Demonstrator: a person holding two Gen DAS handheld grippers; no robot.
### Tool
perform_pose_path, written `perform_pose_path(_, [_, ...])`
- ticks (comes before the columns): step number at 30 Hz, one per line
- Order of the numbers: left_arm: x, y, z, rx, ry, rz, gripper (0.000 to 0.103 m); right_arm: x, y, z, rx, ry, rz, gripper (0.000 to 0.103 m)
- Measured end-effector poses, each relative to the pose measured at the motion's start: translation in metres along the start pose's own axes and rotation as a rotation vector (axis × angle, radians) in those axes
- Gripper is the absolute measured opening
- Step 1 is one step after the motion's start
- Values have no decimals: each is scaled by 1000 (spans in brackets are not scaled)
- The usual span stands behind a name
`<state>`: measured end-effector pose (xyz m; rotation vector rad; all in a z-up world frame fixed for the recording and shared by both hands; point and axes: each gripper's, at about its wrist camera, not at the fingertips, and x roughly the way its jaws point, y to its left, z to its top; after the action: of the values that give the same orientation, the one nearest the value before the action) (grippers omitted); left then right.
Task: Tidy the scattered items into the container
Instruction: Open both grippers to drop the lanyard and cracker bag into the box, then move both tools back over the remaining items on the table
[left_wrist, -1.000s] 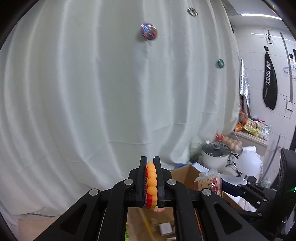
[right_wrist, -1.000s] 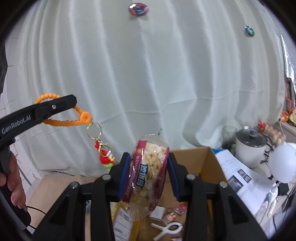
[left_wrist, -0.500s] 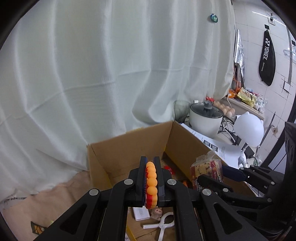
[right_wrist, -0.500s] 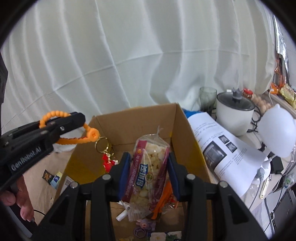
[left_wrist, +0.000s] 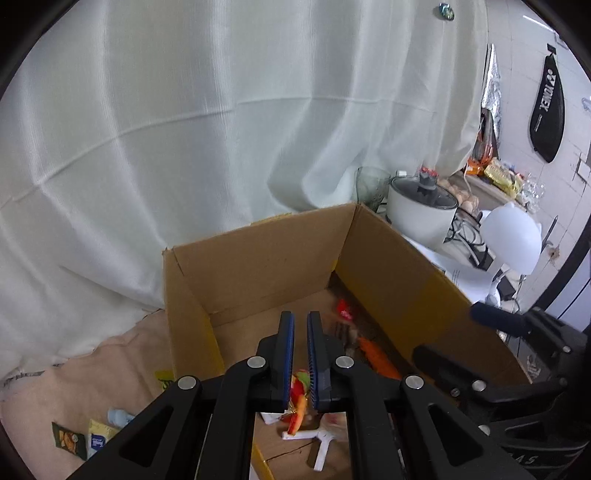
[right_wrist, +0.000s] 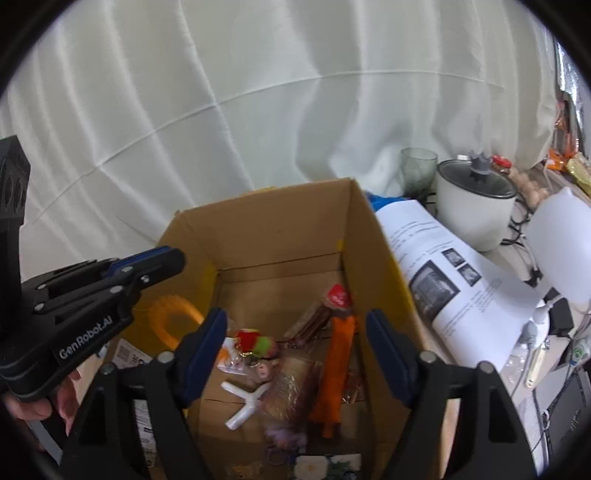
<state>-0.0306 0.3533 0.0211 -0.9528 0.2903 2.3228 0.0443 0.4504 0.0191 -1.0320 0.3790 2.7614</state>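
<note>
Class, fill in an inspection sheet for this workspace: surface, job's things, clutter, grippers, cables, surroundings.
Surface: beige cloth beside the box.
Job's things: cardboard box open, holding an orange keyring, white clip and orange packet; small sachets outside it.
Clutter: printed sheet, rice cooker, glass.
Grippers: left gripper slightly open, empty; right gripper wide open, empty, over the box.
Cables: dark cables behind the cooker.
Surroundings: white curtain, racket bag.

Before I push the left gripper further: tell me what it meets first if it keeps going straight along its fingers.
Probably the far wall of the cardboard box. The left gripper points at it over the box floor, open and empty, with nothing visible between; depth is unclear.
</note>
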Motion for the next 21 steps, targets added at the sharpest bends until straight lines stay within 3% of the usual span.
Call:
perform_pose_path(4, [5,-1,-4,18,36,18,10,-2,-4,0,19,-2,-24,93])
perform_pose_path(6, [9,-4,-8,34,60,23,19,-3,-4,1,19,3,-54,101])
perform_pose_path(8, [14,-5,-13,46,82,35,71,-5,-5,2,26,-10,-70,103])
perform_pose_path(10, [15,-1,-14,25,98,51,94,-6,-8,2,33,-10,-92,103])
perform_pose_path(13, [12,7,-14,-4,86,9,101,-9,-20,2,75,-20,-118,103])
perform_pose_path(21, [3,11,-17,-4,76,10,103,-20,-36,5,126,-46,-137,103])
